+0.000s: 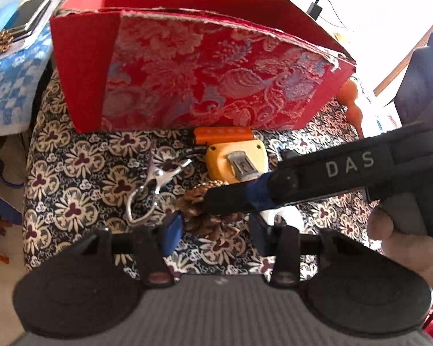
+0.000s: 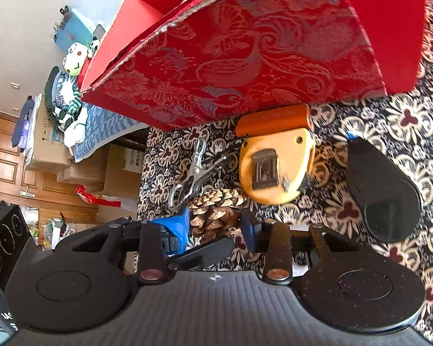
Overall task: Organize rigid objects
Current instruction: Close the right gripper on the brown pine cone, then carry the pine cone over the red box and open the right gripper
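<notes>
Brown scaly pine cone (image 2: 215, 212) is sitting between both half-open hand-held grippers (image 2: 216, 227) (image 1: 216, 227), neither visibly gripping, risking collision.

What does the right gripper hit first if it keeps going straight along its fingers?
Most likely the pine cone: it sits right between and ahead of the right gripper fingertips. Beyond it lies the yellow tape measure. Depth is unclear; the pads may already touch the cone.
</notes>
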`<state>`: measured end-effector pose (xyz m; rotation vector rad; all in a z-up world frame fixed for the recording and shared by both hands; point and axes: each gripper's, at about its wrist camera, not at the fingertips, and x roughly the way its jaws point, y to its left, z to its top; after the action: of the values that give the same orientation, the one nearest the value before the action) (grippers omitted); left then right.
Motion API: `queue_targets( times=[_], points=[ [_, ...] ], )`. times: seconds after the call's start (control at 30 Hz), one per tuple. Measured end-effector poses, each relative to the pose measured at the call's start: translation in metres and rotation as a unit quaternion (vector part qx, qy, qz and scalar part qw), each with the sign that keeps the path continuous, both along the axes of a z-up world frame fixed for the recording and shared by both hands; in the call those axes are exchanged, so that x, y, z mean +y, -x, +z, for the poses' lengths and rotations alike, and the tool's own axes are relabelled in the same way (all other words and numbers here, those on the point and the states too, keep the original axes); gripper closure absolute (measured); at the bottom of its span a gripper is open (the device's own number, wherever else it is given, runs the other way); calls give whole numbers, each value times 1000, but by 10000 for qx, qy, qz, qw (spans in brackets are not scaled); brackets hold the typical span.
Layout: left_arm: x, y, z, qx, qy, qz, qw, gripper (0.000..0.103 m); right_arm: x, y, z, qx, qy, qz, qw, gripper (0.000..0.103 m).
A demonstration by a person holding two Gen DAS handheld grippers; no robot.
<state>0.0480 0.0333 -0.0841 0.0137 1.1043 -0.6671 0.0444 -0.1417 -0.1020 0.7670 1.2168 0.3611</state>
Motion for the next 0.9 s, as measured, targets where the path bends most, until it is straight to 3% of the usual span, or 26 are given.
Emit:
queue_targets(
  times=[0.27, 0.53, 0.73, 0.9],
  points=[
    [-15, 11, 48, -463, 260, -454, 9976, 59, -28, 10, 68, -641, 264, -66, 9976, 81],
    [-41, -12, 127, -1430, 597, -837, 9844, 59, -53, -25, 142, -1895, 791, -258, 9783, 81],
    [-57, -61, 146, -1800, 596, -689, 9794, 59, -55, -72, 138, -2193, 1055, -245, 9696, 81],
    [-69, -108, 127, -1703, 332, -514, 9835, 59, -46, -113, 108, -2111, 1204, -69, 9700, 81]
  ],
)
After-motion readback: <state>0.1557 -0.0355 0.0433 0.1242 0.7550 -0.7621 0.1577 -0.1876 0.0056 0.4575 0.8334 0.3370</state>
